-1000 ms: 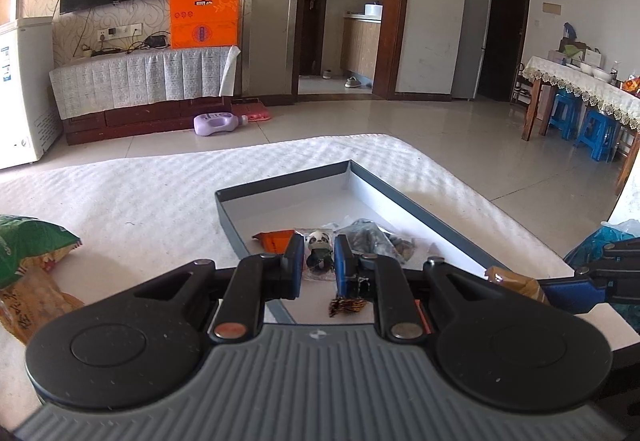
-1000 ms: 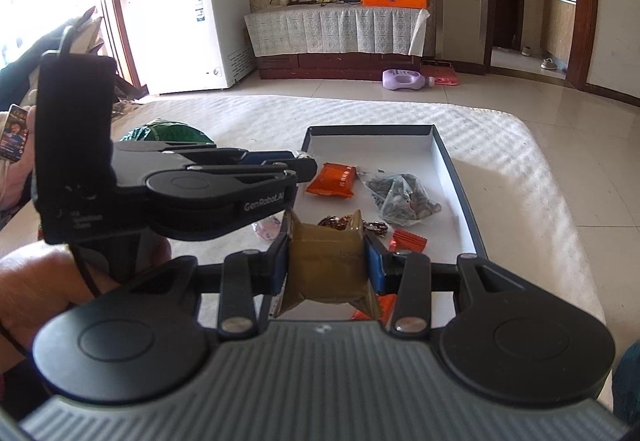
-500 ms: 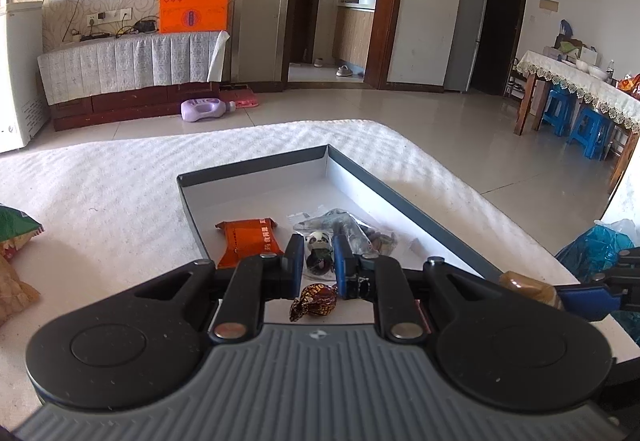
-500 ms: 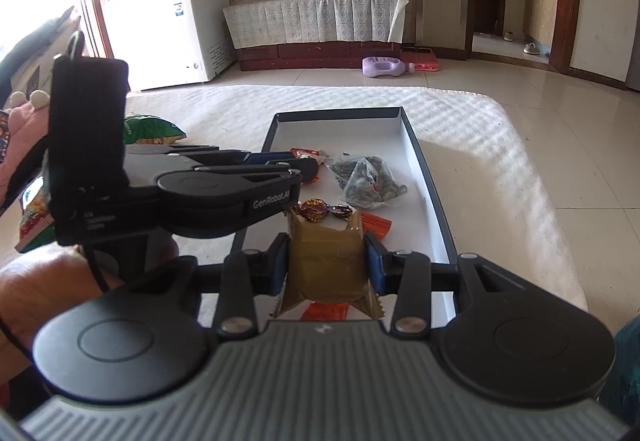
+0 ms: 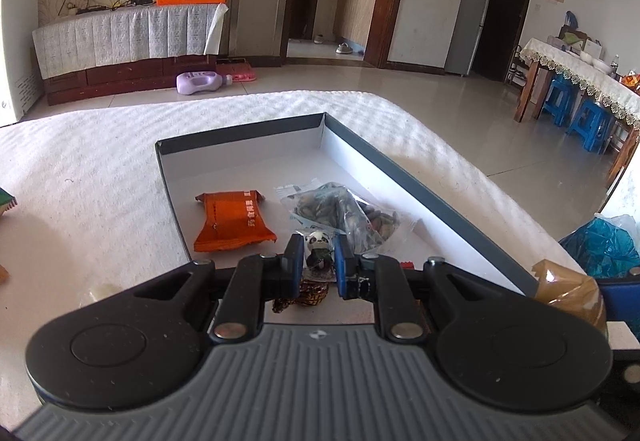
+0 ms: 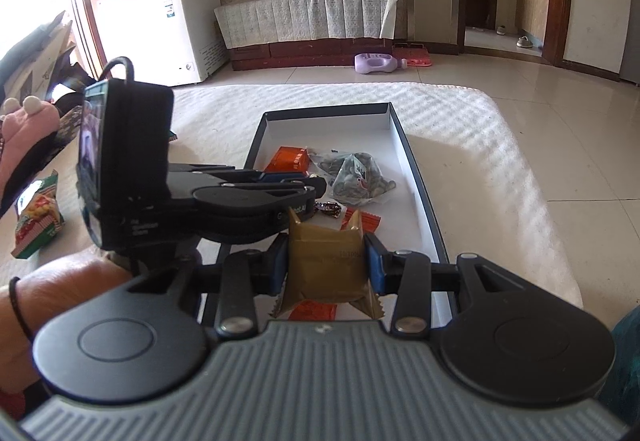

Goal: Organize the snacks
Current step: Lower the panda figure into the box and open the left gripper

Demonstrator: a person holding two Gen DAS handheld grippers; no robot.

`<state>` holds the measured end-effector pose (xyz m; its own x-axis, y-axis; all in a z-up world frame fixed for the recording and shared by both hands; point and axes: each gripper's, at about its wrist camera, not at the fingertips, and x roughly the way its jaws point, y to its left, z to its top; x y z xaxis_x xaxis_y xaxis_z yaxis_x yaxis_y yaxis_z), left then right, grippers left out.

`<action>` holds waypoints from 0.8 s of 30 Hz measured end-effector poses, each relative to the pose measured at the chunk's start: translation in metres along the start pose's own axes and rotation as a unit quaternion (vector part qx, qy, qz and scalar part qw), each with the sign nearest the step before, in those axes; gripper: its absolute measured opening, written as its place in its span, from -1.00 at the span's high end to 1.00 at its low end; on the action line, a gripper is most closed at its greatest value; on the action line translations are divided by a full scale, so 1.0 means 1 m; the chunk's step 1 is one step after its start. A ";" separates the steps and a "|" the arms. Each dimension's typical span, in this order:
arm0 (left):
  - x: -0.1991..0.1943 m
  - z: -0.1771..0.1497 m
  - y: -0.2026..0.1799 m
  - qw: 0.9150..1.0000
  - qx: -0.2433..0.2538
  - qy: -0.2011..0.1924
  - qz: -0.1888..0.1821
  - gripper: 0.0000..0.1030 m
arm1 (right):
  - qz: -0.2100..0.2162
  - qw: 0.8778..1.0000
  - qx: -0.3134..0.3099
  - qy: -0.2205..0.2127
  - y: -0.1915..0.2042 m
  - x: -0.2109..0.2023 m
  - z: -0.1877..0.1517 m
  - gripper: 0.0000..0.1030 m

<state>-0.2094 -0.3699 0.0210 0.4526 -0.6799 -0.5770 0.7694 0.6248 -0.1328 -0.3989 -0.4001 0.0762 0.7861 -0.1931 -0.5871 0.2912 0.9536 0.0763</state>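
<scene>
Each hand-held gripper has black arms, blue finger pads, silver screws and a ribbed grey body.

A shallow grey cardboard box lid lies on the white textured counter, running from near to far. Inside it, an orange foil snack packet lies left of a clear bag of dark seeds. Nearer than both, the left hand-held gripper pinches a small panda-print sweet over a dark foil-wrapped candy. To its right, the right hand-held gripper clamps a tan foil packet above the lid's near end. A green-and-red snack bag lies on the counter far left of the lid.
</scene>
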 end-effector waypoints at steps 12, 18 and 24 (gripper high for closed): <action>0.006 -0.002 0.003 1.000 -0.005 0.008 0.010 0.53 | 0.005 1.000 0.000 0.003 -0.001 0.002 -0.001 0.18; 0.002 -0.002 0.005 1.000 -0.008 0.003 0.018 0.05 | 0.006 1.000 0.001 0.002 0.000 0.003 -0.001 0.18; -0.003 -0.003 0.008 1.000 -0.005 0.000 0.021 -0.08 | 0.008 1.000 0.002 0.003 0.001 0.004 -0.002 0.18</action>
<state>-0.2062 -0.3617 0.0191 0.4848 -0.6534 -0.5815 0.7450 0.6568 -0.1168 -0.3965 -0.3995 0.0727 0.7873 -0.1769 -0.5907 0.2811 0.9556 0.0885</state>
